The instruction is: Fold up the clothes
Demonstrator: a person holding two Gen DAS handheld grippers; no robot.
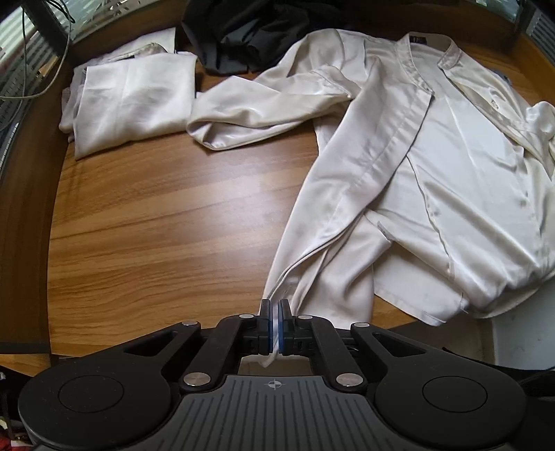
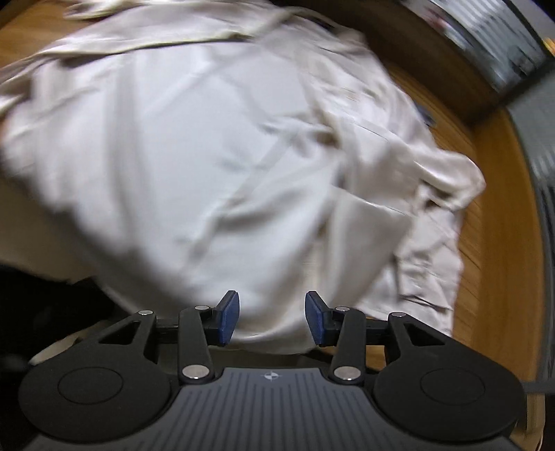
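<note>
The left tool (image 1: 276, 307) is clamped on the hem corner of the cream satin shirt (image 1: 433, 166), which spreads ahead and to its right across the wooden table (image 1: 156, 215). The right tool (image 2: 272, 321) is spread open with nothing between its pads, the shirt (image 2: 194, 156) lying blurred directly ahead of it.

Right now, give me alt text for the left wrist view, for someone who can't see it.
The left gripper is shut on the hem corner of a cream satin shirt that lies spread, front open, across a wooden table. Behind it lie a folded cream garment and a black garment.
</note>
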